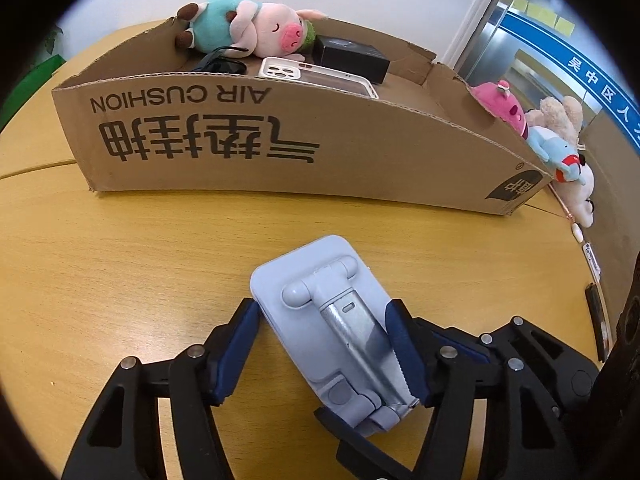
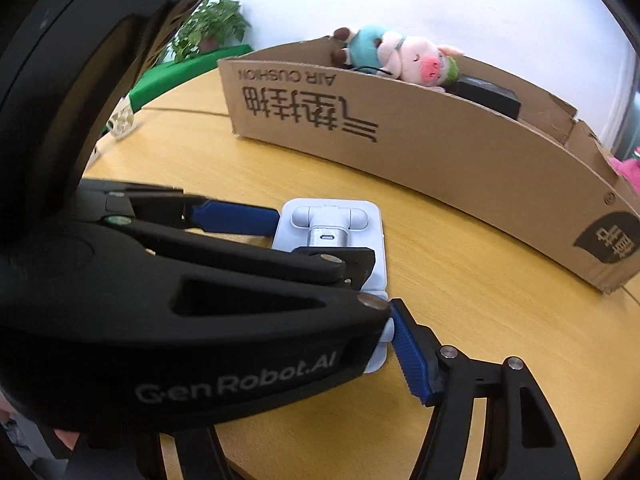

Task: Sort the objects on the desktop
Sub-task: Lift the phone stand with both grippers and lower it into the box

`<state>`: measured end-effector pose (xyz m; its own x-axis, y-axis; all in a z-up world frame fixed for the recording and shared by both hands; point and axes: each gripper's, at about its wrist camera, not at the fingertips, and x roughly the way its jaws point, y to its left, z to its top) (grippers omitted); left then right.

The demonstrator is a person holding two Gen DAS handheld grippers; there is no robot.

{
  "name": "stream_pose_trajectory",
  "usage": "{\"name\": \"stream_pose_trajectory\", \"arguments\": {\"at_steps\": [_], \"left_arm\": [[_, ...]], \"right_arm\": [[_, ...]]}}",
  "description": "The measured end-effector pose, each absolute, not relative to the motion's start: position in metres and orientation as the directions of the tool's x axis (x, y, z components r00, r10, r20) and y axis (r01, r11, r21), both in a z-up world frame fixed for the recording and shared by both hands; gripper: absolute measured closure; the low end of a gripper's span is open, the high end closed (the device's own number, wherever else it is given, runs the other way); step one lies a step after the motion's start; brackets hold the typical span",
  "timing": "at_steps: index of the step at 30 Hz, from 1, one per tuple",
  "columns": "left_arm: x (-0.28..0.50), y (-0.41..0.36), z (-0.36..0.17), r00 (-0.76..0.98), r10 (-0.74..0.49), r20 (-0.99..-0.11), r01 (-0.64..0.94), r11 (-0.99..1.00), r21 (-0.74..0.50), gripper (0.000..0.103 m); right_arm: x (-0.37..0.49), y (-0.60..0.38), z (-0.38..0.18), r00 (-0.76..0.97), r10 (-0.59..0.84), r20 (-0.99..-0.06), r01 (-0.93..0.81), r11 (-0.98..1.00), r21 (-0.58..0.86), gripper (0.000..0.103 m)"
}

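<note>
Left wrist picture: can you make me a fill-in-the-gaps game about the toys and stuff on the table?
1. The big words on the box say AIR ___.
2. The pig lies inside the ___.
3. The stand lies flat on the ___.

Missing words: CUSHION; box; table.
</note>
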<state>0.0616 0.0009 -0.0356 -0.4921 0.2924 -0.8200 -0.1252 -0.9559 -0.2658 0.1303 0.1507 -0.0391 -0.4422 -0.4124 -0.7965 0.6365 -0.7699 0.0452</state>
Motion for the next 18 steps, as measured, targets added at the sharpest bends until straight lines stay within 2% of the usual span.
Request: {"name": "stream_pose_trajectory", "arguments": {"at_steps": [8, 18], "left_arm": [[0.062, 0.016, -0.009, -0.529, 0.302, -0.793, -0.161, -0.953, -0.256, 0.04], [0.04, 0.038, 0.084, -0.653, 0.309, -0.691, -0.24, -0.95, -0.199, 0.04]], "right_arm": [[0.133, 0.171, -0.017, -0.488, -0.442, -0.753, 0.594, -0.8, 0.084, 0.038], [0.12, 0.188, 0.067, -0.619, -0.473, -0.627, 0.567, -0.821, 0.059, 0.038]]}}
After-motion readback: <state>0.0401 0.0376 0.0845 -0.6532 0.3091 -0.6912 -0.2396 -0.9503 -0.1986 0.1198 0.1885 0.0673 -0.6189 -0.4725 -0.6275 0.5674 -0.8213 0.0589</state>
